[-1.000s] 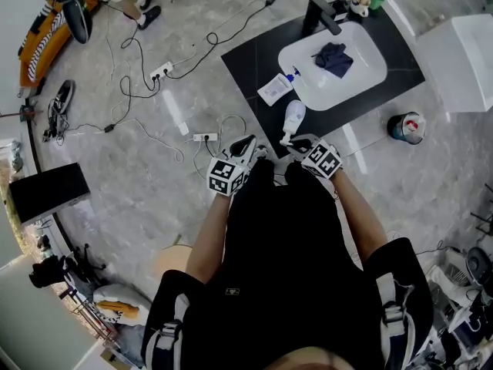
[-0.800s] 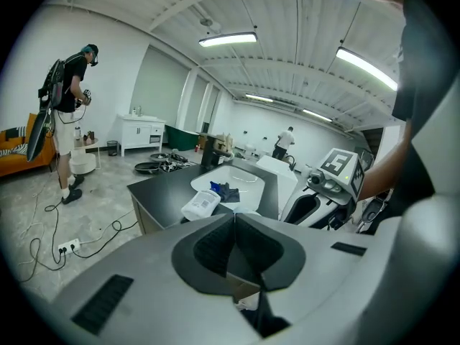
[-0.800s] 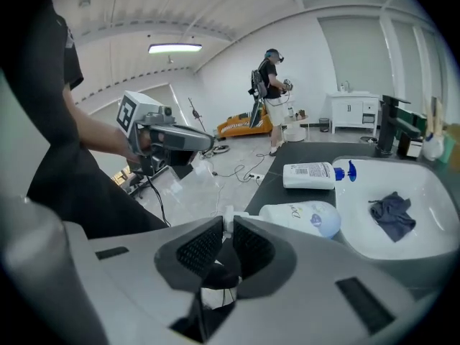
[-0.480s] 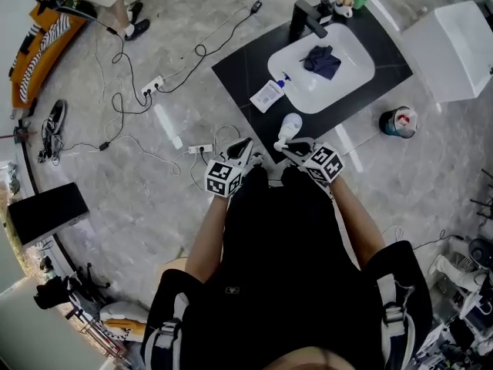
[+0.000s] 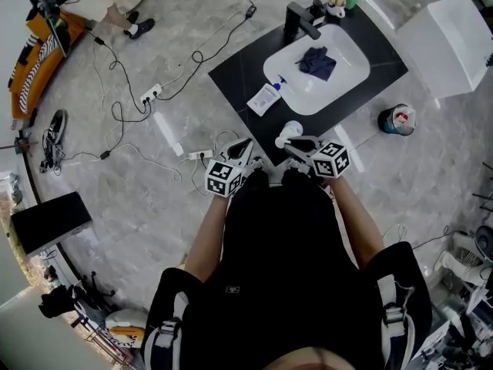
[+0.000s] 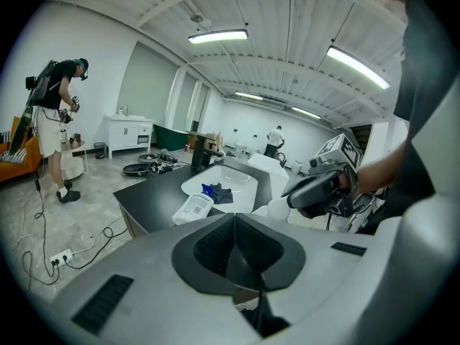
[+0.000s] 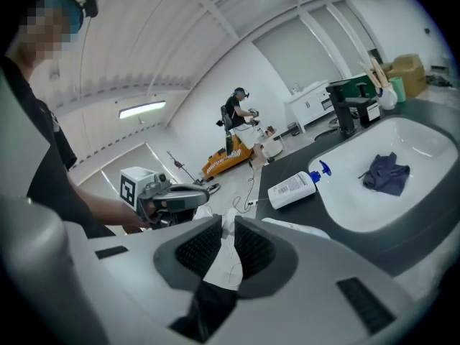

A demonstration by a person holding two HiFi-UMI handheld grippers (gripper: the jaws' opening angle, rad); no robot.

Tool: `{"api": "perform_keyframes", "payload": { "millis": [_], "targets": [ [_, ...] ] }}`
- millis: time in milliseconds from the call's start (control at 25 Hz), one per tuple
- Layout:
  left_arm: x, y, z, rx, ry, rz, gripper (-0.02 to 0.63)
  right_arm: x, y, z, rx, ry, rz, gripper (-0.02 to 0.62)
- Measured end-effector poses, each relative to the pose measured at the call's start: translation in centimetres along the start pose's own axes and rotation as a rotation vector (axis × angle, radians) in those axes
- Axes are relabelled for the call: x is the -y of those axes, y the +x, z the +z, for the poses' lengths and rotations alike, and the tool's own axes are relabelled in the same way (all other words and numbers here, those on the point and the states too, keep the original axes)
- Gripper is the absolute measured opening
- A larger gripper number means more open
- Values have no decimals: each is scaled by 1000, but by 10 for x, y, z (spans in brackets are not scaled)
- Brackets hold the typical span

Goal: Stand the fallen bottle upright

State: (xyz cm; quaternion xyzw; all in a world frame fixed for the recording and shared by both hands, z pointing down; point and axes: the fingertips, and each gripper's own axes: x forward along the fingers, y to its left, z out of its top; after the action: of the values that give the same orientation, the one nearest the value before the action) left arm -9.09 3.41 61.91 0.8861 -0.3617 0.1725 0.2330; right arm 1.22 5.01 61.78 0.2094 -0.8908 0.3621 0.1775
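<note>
Bottle [image 5: 291,129] in right jaws, just widened, second bottle [image 5: 264,99] lying, left jaws closed, empty

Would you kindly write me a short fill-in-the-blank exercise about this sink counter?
The dark cloth lies in the white ___.
The bottle with the blue pump lies on its ___ on the black counter.
The left gripper is ___.
Missing words: sink; side; shut.
</note>
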Motion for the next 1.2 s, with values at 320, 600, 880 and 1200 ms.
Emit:
{"api": "perform_keyframes", "payload": {
  "millis": [320,600,880,1200],
  "targets": [
    [11,10,1,-2,-1,-12,15,22,-22,15,118,223,26,110],
    [15,19,3,4,-6,-3,15,37,-33,21,147,267,52,116],
    [19,22,6,13,-18,12,15,52,-47,29,179,263,28,128],
    [25,29,6,17,-27,26,15,65,-59,31,166,222,1,138]
  ]
}}
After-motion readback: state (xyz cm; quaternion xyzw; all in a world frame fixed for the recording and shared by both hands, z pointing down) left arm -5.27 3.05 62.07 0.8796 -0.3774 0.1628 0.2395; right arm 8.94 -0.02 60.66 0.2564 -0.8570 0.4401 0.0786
